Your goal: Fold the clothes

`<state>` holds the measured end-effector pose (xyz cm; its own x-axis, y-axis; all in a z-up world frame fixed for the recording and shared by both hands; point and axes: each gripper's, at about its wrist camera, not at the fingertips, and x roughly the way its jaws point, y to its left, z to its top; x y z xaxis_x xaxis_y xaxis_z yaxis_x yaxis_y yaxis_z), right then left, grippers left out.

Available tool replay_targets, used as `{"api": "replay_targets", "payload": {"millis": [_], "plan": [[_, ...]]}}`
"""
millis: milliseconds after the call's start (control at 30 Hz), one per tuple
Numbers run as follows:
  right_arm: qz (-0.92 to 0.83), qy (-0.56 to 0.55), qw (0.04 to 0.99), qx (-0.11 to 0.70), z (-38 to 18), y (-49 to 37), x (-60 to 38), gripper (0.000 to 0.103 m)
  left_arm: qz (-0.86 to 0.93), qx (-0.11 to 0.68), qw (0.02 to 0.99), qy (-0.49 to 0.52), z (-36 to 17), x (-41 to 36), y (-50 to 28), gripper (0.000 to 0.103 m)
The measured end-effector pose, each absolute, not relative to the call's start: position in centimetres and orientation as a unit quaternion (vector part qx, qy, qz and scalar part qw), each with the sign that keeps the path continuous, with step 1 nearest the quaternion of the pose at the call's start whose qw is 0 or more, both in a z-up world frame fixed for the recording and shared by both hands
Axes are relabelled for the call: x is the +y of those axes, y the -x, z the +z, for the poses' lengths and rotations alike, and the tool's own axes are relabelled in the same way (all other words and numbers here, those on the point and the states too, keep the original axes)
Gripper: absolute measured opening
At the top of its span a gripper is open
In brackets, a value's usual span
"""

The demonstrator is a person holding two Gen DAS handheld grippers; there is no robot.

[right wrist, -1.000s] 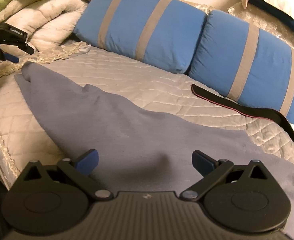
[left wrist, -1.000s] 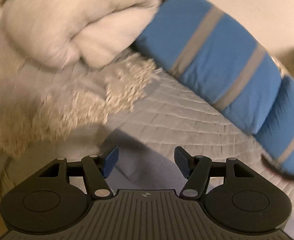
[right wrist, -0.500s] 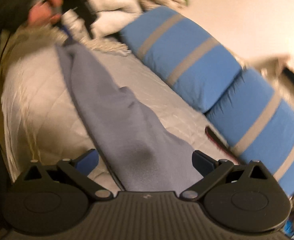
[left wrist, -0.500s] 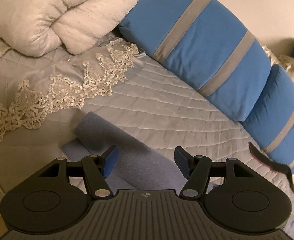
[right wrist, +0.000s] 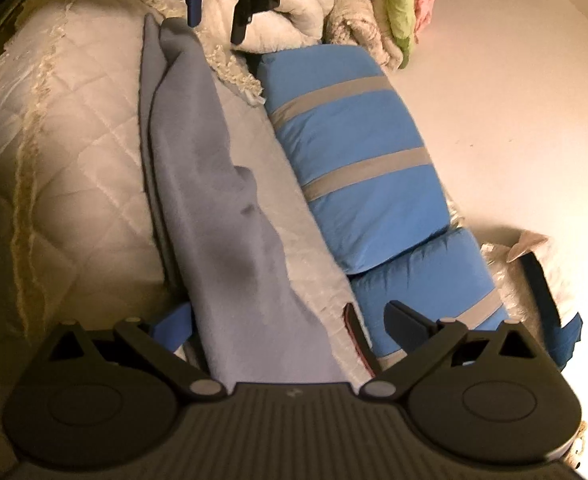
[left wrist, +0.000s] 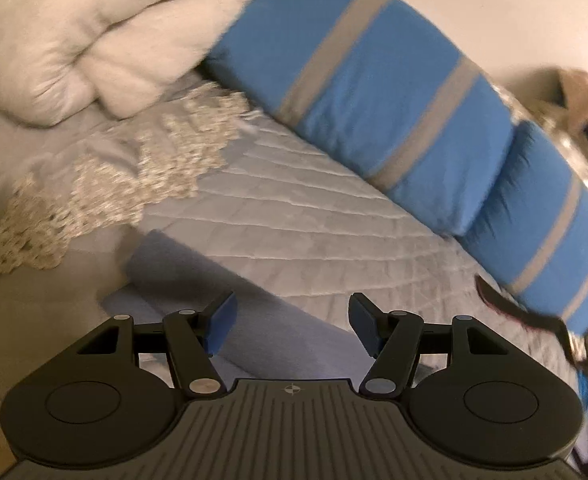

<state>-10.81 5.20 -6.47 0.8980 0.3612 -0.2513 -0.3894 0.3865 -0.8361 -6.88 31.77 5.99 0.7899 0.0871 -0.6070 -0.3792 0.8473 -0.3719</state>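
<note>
The cloth (right wrist: 214, 208) looks soft, light and limp; better to pinch it at the end corners. Left gripper (left wrist: 290, 326) and right gripper (right wrist: 290, 326) are both released, holding nothing.

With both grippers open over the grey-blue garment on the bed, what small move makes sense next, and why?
Probably lower the right gripper onto the near end of the grey-blue garment and close. Its jaws stand open with the cloth lying between them, unpinched, while the left gripper, also open, hovers over the far end; both ends need holding before a fold.
</note>
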Motion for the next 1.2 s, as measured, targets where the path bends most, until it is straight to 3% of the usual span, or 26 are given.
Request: {"api": "replay_targets", "payload": {"millis": [300,500,700,867,1200], "plan": [[0.237,0.488,0.840,-0.003,-5.5,9.0,7.2,0.103,0.002,0.277,0.960,-0.047,6.8,20.7,7.7,0.061],[0.257,0.370,0.890,0.077,-2.3,5.9,5.5,0.103,-0.082,0.261,0.941,-0.197,5.7,14.1,9.8,0.068],[0.273,0.301,0.905,0.127,-1.0,4.0,4.4,0.103,-0.112,0.236,0.873,-0.411,2.2,9.4,11.2,0.068],[0.280,0.280,0.907,0.140,-0.6,3.9,4.0,0.103,-0.052,0.209,0.749,-0.627,-3.8,7.9,10.4,0.068],[0.292,0.287,0.902,0.137,-0.9,4.7,4.3,0.103,0.076,0.196,0.656,-0.725,-7.8,11.9,8.2,0.069]]}}
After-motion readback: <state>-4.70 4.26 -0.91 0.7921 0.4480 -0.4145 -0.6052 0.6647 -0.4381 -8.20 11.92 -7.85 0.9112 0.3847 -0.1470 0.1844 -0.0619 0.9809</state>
